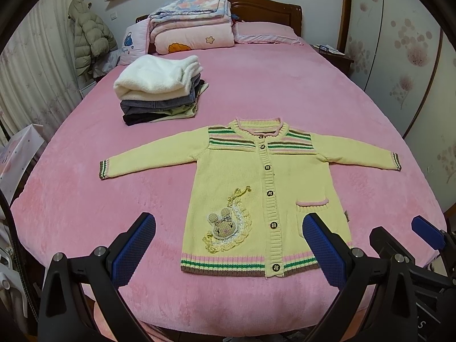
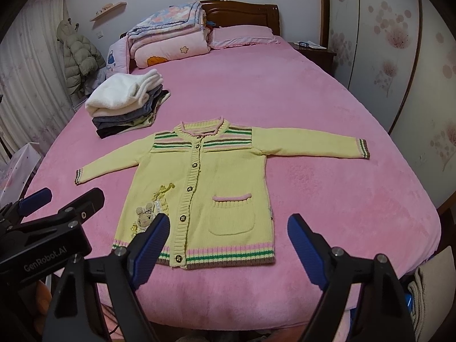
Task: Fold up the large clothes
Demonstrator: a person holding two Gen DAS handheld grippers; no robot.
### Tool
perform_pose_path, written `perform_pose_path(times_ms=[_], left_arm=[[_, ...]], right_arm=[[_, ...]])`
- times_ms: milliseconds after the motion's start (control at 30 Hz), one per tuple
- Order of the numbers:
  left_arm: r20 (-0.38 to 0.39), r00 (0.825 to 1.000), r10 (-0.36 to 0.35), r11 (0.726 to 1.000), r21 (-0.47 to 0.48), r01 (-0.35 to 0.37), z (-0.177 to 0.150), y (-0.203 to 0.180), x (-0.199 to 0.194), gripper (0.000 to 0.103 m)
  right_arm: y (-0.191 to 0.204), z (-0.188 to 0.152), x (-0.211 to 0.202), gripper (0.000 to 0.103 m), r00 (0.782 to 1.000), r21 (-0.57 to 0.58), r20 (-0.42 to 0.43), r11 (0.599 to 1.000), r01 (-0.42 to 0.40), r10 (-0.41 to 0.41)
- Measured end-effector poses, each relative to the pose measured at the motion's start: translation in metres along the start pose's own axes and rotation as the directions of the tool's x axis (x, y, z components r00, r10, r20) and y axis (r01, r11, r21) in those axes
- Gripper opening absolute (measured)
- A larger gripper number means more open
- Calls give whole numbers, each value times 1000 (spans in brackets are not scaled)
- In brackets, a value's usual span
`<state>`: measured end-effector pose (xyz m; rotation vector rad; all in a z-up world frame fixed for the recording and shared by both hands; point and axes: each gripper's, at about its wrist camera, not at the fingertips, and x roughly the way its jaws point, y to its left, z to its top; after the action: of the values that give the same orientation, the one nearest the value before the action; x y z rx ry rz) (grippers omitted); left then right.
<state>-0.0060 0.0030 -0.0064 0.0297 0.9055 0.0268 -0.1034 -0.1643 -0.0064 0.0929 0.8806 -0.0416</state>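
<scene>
Flat on the pink bed [image 1: 285,91], centre of the frame in both views: a yellow knitted cardigan [image 1: 228,176], front up, buttoned, both sleeves stretched out to the sides, neckline toward the headboard [image 1: 265,7], striped hem toward the lower edge of the frame. Stitched on the lower left of its front, a rabbit patch [image 1: 223,222]; on the lower right, a pink-trimmed pocket [image 2: 232,213]. Above the hem in the lower part of the left wrist view, the left gripper [image 1: 229,249], jaws spread wide, nothing between the blue pads, not touching the knit as far as can be told. In the lower part of the right wrist view, the right gripper [image 2: 226,245], jaws likewise spread wide and empty, one blue pad overlapping the rabbit patch in the picture, the other over bare bedcover to the right of the hem. Upper left of the cardigan, apart from it, a stack of folded clothes [image 1: 159,91], white fleece on top, grey and dark pieces beneath. Further up by the headboard, a pile of folded quilts [image 1: 193,20] and a pink pillow [image 1: 265,32]. At the far left edge, a padded green coat [image 1: 89,32] hanging against the curtain.
</scene>
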Motion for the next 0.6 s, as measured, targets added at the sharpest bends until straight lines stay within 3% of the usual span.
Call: perform_pose_path(times_ms=[300,433,600], left_arm=[[12,997,-76,997,-5,76,6,-3,-2,102],[56,994,-93,995,35,91,25,-13,-10,102],[152,978,-141,990,42,136,65,-26,-28,102]], right_arm=[[-3,-1,1,83,1000,5,4,1000,-3,3],[-11,6,-1,83,1000,-4,28,1000,7,-7],[-34,31,-9,83,995,20,96,999,36,-38]])
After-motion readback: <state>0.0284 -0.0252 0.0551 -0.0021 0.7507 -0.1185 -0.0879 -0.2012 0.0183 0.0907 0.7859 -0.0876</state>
